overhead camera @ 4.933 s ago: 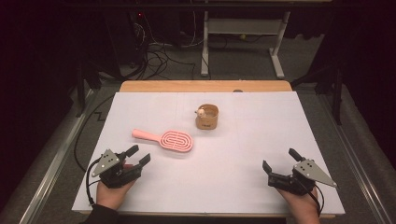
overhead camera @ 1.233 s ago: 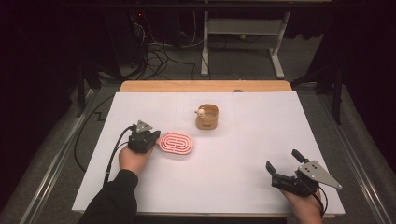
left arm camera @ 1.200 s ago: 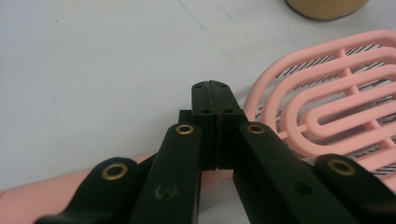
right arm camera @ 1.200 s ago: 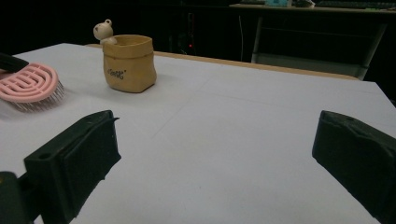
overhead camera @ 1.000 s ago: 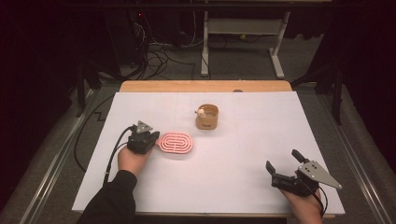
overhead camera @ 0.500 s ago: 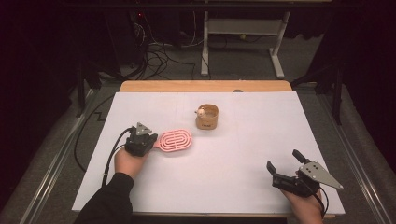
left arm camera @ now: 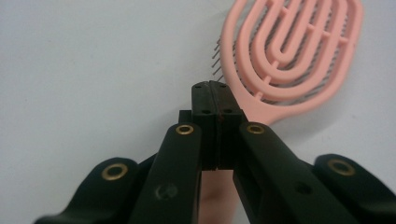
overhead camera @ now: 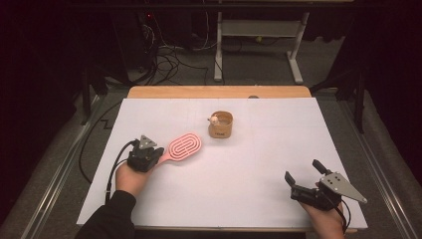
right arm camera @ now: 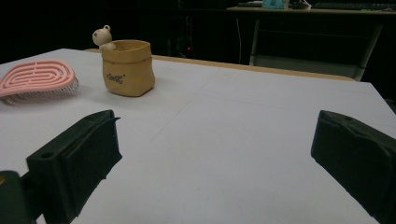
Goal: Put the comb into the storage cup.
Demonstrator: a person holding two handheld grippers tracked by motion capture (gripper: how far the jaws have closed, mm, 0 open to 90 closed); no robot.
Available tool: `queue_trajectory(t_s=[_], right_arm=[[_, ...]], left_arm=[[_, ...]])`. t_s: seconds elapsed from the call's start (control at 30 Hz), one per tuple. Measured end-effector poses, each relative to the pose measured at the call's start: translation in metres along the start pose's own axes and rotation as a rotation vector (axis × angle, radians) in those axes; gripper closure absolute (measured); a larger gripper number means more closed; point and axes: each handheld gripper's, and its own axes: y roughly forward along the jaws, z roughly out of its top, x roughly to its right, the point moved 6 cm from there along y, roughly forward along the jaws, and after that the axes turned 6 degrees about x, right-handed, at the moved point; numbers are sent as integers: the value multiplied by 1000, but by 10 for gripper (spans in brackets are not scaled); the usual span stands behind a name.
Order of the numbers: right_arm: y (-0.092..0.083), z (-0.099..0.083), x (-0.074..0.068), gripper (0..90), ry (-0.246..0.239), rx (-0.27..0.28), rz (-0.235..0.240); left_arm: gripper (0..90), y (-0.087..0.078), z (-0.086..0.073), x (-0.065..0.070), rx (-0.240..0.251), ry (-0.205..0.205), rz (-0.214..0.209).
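Note:
A pink hairbrush (overhead camera: 184, 146) with an oval slotted head lies left of the middle of the white table. My left gripper (overhead camera: 158, 155) is shut on its handle, with the head pointing away toward the far right. In the left gripper view the black jaws (left arm camera: 215, 93) meet over the handle, and the brush head (left arm camera: 289, 51) spreads beyond them. My right gripper (overhead camera: 302, 170) stands open near the front right edge with nothing in it. In the right gripper view its jaws (right arm camera: 215, 135) stand wide apart over bare table, and the brush (right arm camera: 37, 77) shows at the far left.
A small tan pot (overhead camera: 220, 124) with a little bear figure on its rim stands behind the brush, near the table's middle (right arm camera: 128, 67). A wooden strip (overhead camera: 219, 92) runs along the table's far edge. Cables and desk legs lie on the floor beyond.
My left gripper came from the front left edge to the brush handle and shut on it. Over the last second the brush shifted slightly and its head swung toward the far right. The right gripper stayed put.

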Motion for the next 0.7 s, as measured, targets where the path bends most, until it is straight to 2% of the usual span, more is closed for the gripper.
queue_trajectory(t_s=[0.13, 0.27, 0.7], right_arm=[[-1, 1, 0, 16, 2, 4, -2], [-1, 1, 1, 16, 5, 6, -5], [-2, 2, 1, 16, 9, 9, -5]], left_arm=[[888, -3, -2, 2, -12, 19, -1], [888, -7, -4, 4, -14, 16, -12], [888, -17, -12, 4, 8, -23, -34]])
